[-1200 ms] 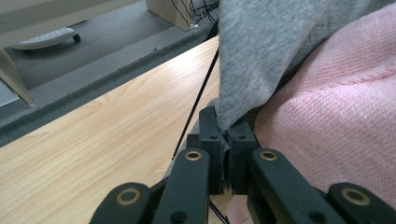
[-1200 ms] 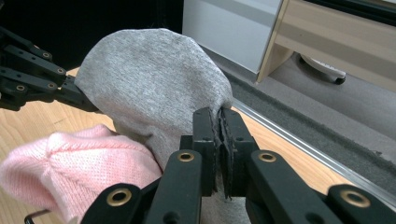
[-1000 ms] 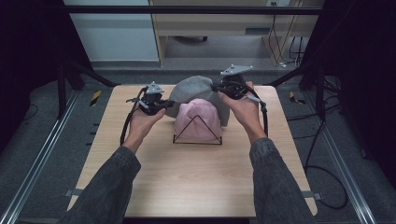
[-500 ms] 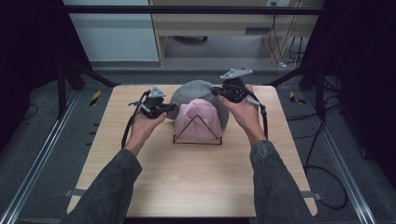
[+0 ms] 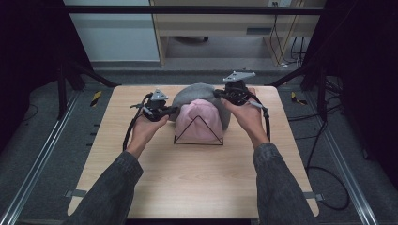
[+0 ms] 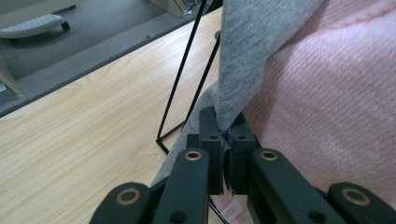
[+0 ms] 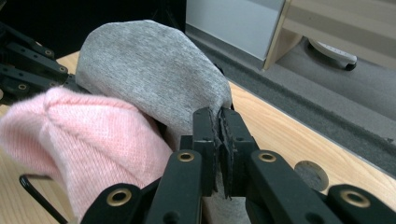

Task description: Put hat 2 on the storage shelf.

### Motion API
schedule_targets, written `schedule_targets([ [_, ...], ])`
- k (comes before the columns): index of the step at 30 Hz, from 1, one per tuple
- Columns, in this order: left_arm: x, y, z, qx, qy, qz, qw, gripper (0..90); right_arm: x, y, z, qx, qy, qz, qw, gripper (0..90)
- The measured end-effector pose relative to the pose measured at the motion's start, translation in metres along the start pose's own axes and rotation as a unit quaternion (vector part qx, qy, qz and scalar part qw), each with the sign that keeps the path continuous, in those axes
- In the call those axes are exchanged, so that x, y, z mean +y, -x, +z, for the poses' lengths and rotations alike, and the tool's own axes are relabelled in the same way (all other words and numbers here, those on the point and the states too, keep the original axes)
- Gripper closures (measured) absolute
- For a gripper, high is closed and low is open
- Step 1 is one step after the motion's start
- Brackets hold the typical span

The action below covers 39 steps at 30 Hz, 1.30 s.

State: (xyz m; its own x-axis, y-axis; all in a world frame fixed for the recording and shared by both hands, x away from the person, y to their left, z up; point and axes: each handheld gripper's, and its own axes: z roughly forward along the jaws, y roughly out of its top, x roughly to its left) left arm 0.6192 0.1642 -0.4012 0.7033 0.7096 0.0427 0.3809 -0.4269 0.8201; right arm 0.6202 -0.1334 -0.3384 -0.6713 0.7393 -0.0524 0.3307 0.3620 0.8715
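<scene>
A pink knitted hat [image 5: 199, 123] sits on a black wire stand [image 5: 198, 143] at the middle of the table. A grey hat [image 5: 195, 92] is draped over its back and top. My left gripper [image 5: 172, 111] is shut on the grey hat's left rim; in the left gripper view the gripper [image 6: 223, 126] pinches the grey cloth [image 6: 252, 46] beside the pink knit [image 6: 327, 102] and a stand wire [image 6: 182, 70]. My right gripper [image 5: 219, 93] is shut on the right rim. In the right gripper view, the gripper [image 7: 219, 121] clamps the grey hat [image 7: 149, 65] behind the pink hat [image 7: 84, 135].
The light wooden table [image 5: 197, 183] has bare room in front of the stand and to both sides. A round hole [image 7: 310, 175] is set in the tabletop near the right rear. Beyond the table's far edge lie grey floor and a wooden cabinet [image 5: 220, 23].
Both grippers have come slightly down with the grey hat's rim, so the grey hat sits a little lower over the pink one. Both grips are unchanged.
</scene>
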Motion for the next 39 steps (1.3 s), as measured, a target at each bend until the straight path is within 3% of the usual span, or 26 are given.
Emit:
schedule_targets([
  [6,-0.003,0.001,0.003,-0.001,-0.007,0.002,1.0000,87.4,-0.002,-0.001,0.000,0.002,-0.005,-0.003,1.0000,86.0],
  [19,-0.010,0.003,0.007,-0.005,-0.009,-0.015,0.9998,86.9,-0.011,-0.001,0.003,0.001,-0.023,-0.007,0.9997,86.7],
  [30,-0.015,0.002,0.009,-0.003,-0.020,-0.019,0.9996,82.2,-0.015,-0.003,0.005,0.007,-0.032,-0.007,0.9994,87.7],
  [39,-0.020,0.002,-0.005,0.011,-0.018,-0.022,0.9995,72.5,-0.020,-0.003,-0.014,0.007,-0.017,0.004,0.9998,82.2],
])
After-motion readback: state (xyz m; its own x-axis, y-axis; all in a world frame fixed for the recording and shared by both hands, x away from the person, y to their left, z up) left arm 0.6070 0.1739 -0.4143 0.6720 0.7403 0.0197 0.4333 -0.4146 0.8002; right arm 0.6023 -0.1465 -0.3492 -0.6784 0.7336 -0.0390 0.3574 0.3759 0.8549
